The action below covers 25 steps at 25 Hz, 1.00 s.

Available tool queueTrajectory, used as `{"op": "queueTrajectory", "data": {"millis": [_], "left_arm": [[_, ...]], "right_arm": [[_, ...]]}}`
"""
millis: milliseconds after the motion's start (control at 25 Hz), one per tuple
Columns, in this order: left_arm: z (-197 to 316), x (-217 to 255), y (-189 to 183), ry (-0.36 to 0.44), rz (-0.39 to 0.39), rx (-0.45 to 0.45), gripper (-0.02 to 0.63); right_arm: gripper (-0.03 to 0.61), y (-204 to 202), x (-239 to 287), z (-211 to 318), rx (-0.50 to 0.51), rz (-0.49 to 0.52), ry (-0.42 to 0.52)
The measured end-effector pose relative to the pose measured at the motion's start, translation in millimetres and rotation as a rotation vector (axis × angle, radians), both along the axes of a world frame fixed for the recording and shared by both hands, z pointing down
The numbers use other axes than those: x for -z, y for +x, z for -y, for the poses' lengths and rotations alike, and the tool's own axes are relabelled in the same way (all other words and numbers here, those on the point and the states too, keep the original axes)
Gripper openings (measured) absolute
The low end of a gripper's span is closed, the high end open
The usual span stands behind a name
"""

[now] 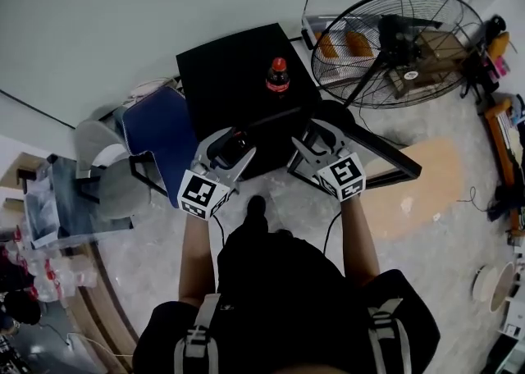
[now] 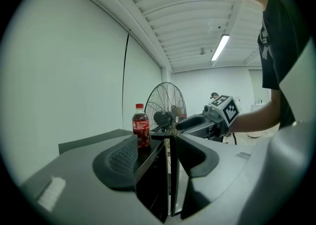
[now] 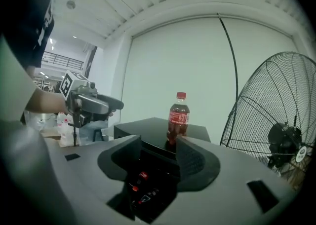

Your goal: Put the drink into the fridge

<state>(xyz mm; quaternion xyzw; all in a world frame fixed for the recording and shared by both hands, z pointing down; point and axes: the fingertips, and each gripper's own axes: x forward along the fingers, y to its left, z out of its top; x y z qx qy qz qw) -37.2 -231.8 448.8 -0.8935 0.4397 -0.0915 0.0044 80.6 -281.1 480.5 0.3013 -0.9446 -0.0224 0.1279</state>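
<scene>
On top of the black fridge point(image 1: 230, 77): drink bottle point(image 1: 277, 75), upright, near the back edge, untouched.
Left gripper point(image 1: 234, 144) spread, with the edge of the open fridge door point(image 2: 173, 179) standing between its jaws, not pinched. Right gripper point(image 1: 320, 136) spread, nothing gripped, facing the fridge front below the bottle.

This is looking like a workshop or lab hall. A big industrial fan point(image 3: 276, 120) is standing right of the fingers point(image 3: 196, 162), and strip lights point(image 2: 220, 47) are glowing under a ribbed ceiling point(image 2: 187, 21).
</scene>
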Motion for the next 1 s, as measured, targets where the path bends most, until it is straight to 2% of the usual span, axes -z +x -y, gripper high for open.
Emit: {"op": "queueTrajectory", "data": {"millis": [400,1000], "left_arm": [[34,0,-20,-0.011,-0.009,-0.026,0.242],[70,-3,-46,-0.014,0.037,-0.075,0.242]], "right_arm": [[0.225,-11,4,31,-0.037,-0.003,-0.011],[0.225,-34,39,73,-0.058,0.03,0.062]]}}
